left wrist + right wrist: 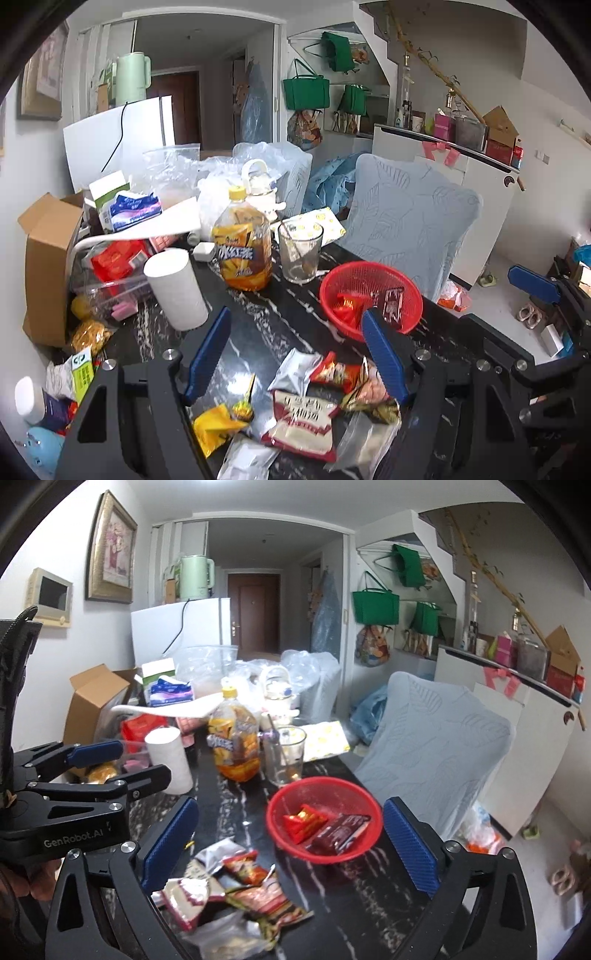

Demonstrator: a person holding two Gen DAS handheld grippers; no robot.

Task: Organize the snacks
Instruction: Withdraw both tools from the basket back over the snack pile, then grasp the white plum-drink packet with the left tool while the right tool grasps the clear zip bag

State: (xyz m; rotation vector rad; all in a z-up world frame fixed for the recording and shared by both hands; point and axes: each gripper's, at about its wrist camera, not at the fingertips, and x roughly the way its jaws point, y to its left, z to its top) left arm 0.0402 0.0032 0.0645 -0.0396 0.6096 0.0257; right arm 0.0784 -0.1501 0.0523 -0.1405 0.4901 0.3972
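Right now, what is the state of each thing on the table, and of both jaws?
Left gripper: jaws open, empty.
Right gripper: jaws open, empty.
Red basket: upright, holds two packets.
Tea bottle: upright, capped.
Glass: upright, nearly empty.
Paper roll: standing on end.
Snack packets: loose on table.
Cardboard box: flaps open.

left gripper [295,354] – jaws spread wide | right gripper [291,845] – jaws spread wide

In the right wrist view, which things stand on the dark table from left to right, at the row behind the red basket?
White paper roll → yellow-capped drink bottle → empty glass with a spoon → yellow patterned packet.
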